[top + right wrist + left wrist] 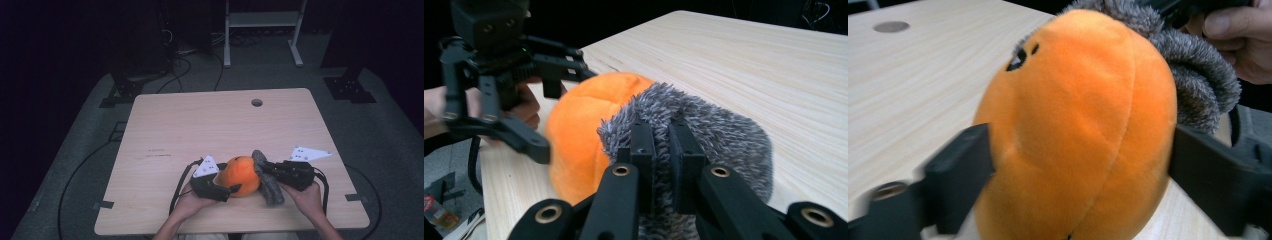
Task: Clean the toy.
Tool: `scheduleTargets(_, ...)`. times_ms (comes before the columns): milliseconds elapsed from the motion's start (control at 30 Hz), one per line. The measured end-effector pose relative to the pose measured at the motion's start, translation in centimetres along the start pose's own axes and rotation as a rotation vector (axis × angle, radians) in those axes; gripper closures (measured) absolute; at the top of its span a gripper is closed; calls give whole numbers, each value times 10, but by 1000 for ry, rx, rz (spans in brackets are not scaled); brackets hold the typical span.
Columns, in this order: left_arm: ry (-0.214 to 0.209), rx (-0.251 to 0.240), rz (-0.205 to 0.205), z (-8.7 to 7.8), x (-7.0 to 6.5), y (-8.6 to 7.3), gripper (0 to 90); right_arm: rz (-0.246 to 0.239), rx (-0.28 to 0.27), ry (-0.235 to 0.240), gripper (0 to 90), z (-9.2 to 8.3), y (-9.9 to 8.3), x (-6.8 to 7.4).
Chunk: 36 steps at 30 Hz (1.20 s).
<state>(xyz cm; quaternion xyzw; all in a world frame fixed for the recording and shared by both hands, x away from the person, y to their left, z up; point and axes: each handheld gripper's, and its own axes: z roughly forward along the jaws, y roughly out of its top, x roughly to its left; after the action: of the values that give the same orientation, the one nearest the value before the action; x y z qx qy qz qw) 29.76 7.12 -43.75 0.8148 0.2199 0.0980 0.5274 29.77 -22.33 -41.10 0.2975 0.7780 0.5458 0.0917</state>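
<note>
Item: orange plush toy (240, 175) with grey fuzzy trim (269, 186), lying on the wooden table (200, 125) near its 6 o'clock edge.

Left gripper (222, 190), at the toy's 9 o'clock: jaws straddle the orange body, apparently just touching its sides; whether they squeeze it I cannot tell.

Right gripper (263, 173), at 3 o'clock: jaws pinched tight on the grey trim.

Status, as judged: toy secured on the right; left hold unsettled. Lifting or moving the toy remains.
</note>
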Motion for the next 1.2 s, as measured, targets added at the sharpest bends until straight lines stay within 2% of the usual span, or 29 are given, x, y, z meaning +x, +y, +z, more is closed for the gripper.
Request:
scheduleTargets(100, 10, 5, 22, -2, -2, 2, 365, -21, -11, 7, 821, 0, 4, 8)
scheduleTargets(133, 16, 4, 36, -2, -4, 3, 365, -37, -21, 21, 821, 0, 8, 13)
scheduleTargets(167, 8, 7, 44, -1, -6, 4, 416, -79, -39, 45, 821, 0, 15, 25)
scheduleTargets(267, -2, 9, 27, -3, -8, 7, 430, -128, -34, 46, 821, 2, 20, 33)
scheduleTargets(400, -23, -1, 5, -8, -6, 11, 432, -63, -38, 37, 821, 0, 13, 17)
scheduleTargets(433, -23, -1, 5, -8, -6, 11, 433, -63, -38, 37, 821, 0, 13, 17)
scheduleTargets(467, -26, -1, -7, -10, -4, 12, 433, -33, -29, 11, 821, -3, 8, 7)
scheduleTargets(500, -26, -1, -7, -10, -4, 12, 436, -33, -29, 11, 821, -3, 8, 7)
scheduleTargets(533, -24, 0, -23, -12, -2, 13, 440, -12, -6, -4, 821, -3, 4, 1)
scheduleTargets(633, -11, 9, -26, -11, -3, 13, 446, -17, -9, 0, 821, -4, 4, 4)
scheduleTargets(667, -3, 16, -26, -10, -4, 14, 446, -48, -19, 22, 821, -2, 10, 16)
scheduleTargets(700, -3, 16, -26, -10, -4, 14, 446, -48, -19, 22, 821, -2, 10, 16)
scheduleTargets(733, 3, 24, -12, -9, -6, 15, 446, -106, -26, 42, 821, 1, 17, 31)
scheduleTargets(800, -12, 9, -23, -11, -6, 14, 449, -146, -19, 41, 821, 4, 22, 41)
scheduleTargets(900, -31, -6, -37, -14, -4, 13, 451, -145, -19, 44, 821, 5, 21, 38)
scheduleTargets(933, -34, -21, -39, -16, -3, 14, 452, -119, -10, 20, 821, 4, 17, 28)
scheduleTargets(967, -34, -21, -39, -16, -3, 14, 454, -119, -10, 20, 821, 4, 17, 28)
scheduleTargets(1000, -36, -25, -46, -18, -1, 15, 456, -68, 5, -9, 821, 2, 11, 15)
scheduleTargets(1033, -36, -25, -46, -18, -1, 15, 460, -68, 5, -9, 821, 2, 11, 15)
scheduleTargets(1067, -15, -8, -23, -17, -2, 15, 464, -30, 21, -31, 821, 0, 7, 6)
scheduleTargets(1100, -15, -8, -23, -17, -2, 15, 466, -30, 21, -31, 821, 0, 7, 6)
scheduleTargets(1133, -12, 7, -1, -15, -5, 16, 467, -24, -12, -4, 821, -2, 10, 9)
scheduleTargets(1167, -13, 7, 7, -13, -7, 16, 467, -44, -27, 12, 821, -2, 14, 15)
scheduleTargets(1200, -13, 7, 7, -13, -7, 16, 468, -44, -27, 12, 821, -2, 14, 15)
